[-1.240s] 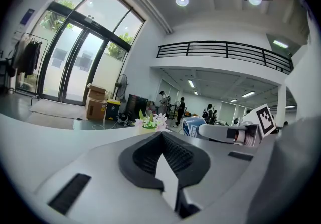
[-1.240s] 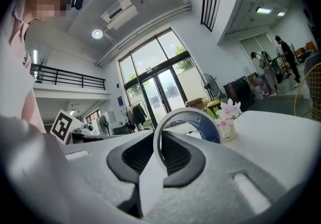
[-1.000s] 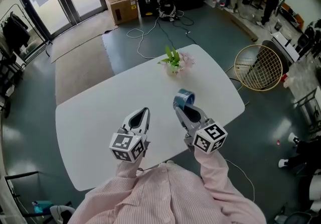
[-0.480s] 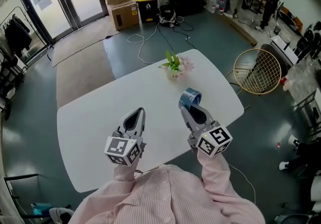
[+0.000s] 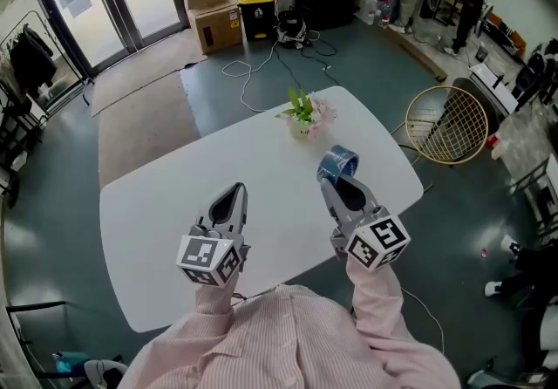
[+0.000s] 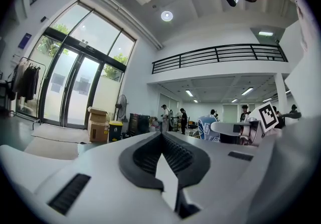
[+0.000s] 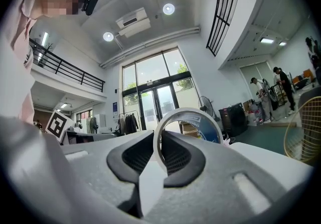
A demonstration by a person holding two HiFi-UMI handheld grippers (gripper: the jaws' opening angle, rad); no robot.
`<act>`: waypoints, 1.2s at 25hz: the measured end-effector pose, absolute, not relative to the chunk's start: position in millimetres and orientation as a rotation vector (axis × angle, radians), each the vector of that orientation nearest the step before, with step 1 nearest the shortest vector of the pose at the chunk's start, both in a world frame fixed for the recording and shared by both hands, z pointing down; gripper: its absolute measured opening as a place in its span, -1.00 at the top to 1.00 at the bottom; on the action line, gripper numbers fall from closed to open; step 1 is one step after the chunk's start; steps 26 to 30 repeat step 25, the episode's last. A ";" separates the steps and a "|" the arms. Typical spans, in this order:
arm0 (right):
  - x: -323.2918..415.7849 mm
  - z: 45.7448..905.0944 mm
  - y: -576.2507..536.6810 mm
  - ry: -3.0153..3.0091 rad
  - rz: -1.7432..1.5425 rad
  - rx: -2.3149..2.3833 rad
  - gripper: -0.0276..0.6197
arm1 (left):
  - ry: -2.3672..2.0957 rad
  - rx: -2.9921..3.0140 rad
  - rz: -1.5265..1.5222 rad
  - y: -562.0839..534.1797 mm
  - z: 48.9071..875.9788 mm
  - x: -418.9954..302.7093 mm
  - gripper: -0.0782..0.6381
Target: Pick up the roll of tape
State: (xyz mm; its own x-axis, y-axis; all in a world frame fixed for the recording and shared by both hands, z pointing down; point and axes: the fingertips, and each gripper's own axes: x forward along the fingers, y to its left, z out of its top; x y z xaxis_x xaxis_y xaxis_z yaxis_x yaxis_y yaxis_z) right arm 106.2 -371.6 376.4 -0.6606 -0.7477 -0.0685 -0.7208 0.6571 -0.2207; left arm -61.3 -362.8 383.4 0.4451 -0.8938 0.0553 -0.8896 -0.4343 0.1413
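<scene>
A roll of tape (image 5: pixel 339 163) with a blue printed side hangs above the white table (image 5: pixel 157 204), clear of its top. My right gripper (image 5: pixel 335 178) is shut on it, the pads pinching the ring's wall. In the right gripper view the tape (image 7: pixel 208 128) stands upright between the jaws of that gripper (image 7: pixel 160 148). My left gripper (image 5: pixel 235 193) hovers over the table's near part, shut with nothing in it. The left gripper view shows its jaws (image 6: pixel 161 138) meeting at the tips, with the tape (image 6: pixel 206 128) off to the right.
A small potted plant (image 5: pixel 302 110) stands at the table's far edge. A round wire basket (image 5: pixel 450 121) sits on the floor to the right. Cardboard boxes (image 5: pixel 209 5), a yellow-topped bin (image 5: pixel 255 0) and loose cables (image 5: pixel 261 56) lie beyond the table. People stand at the far right.
Both grippers have risen a little above the table. The tape went up with the right gripper and shifted slightly right in the head view.
</scene>
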 end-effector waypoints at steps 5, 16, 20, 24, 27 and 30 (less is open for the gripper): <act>104.8 379.2 -367.8 2.721 -0.257 -1.225 0.76 | -1.581 2.544 -0.042 -359.1 385.6 -62.3 0.78; 102.1 377.8 -364.2 2.726 -0.277 -1.236 0.76 | -1.580 2.538 -0.036 -355.6 383.7 -63.9 0.78; 100.4 377.2 -360.8 2.727 -0.285 -1.236 0.76 | -1.583 2.532 -0.031 -351.9 384.2 -65.4 0.78; 99.7 380.8 -359.3 2.729 -0.289 -1.238 0.76 | -1.582 2.528 -0.031 -350.3 388.0 -66.2 0.78; 99.7 381.9 -359.1 2.728 -0.290 -1.239 0.76 | -1.582 2.528 -0.031 -350.1 389.1 -66.4 0.78; 99.7 381.9 -359.1 2.728 -0.290 -1.239 0.76 | -1.582 2.528 -0.031 -350.1 389.1 -66.4 0.78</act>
